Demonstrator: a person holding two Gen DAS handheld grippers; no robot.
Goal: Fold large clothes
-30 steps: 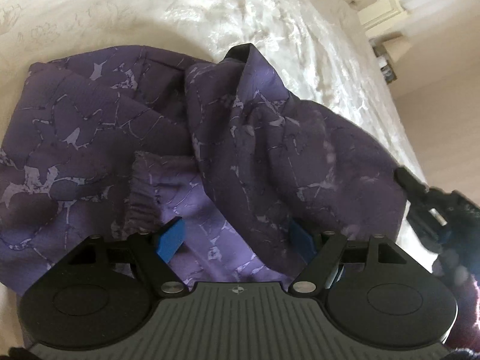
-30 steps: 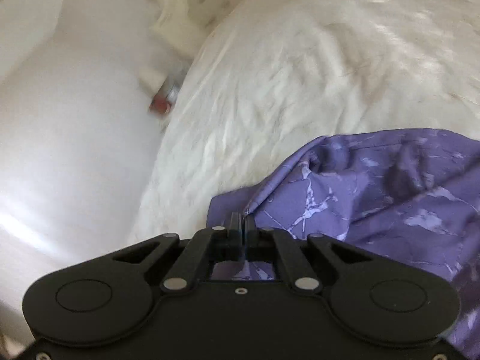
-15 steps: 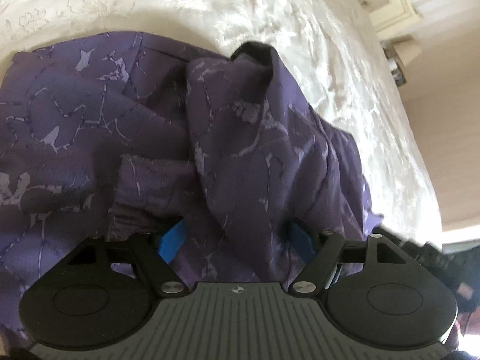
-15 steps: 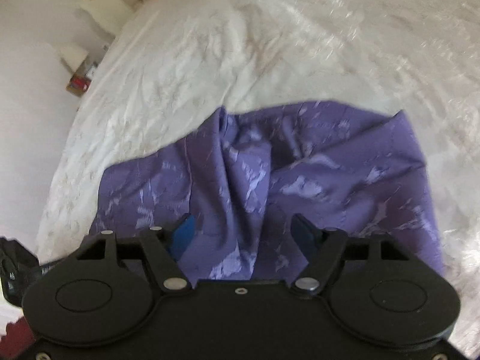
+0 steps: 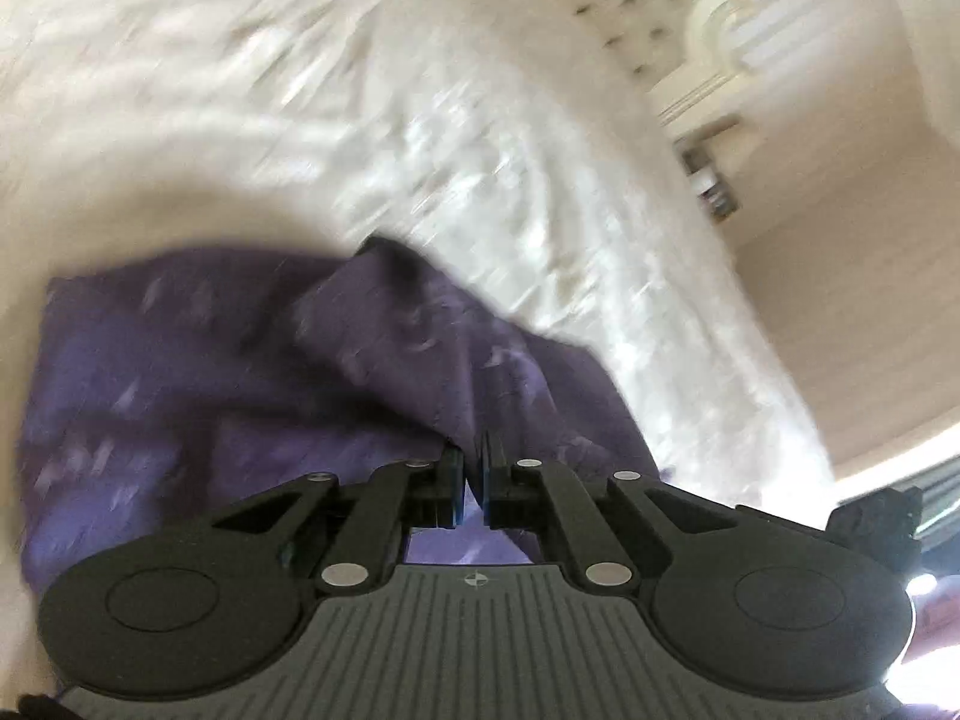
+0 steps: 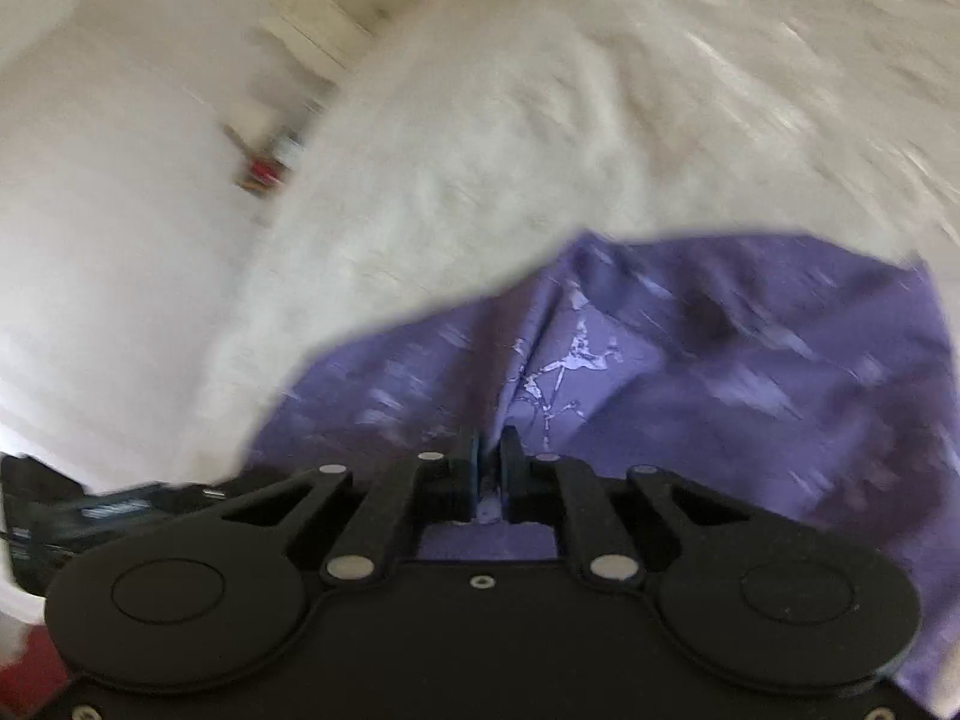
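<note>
The cloth looks thin, soft and light, so take it at an edge. Left gripper pinches a fold; right gripper is closing on another.

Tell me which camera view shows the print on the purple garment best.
The right wrist view. Just ahead of the right tongs, a patch of the purple garment shows pale, crack-like lines fairly sharply, in brighter light. In the left wrist view the garment is darker and motion-blurred, so its print is only faint smears.
</note>
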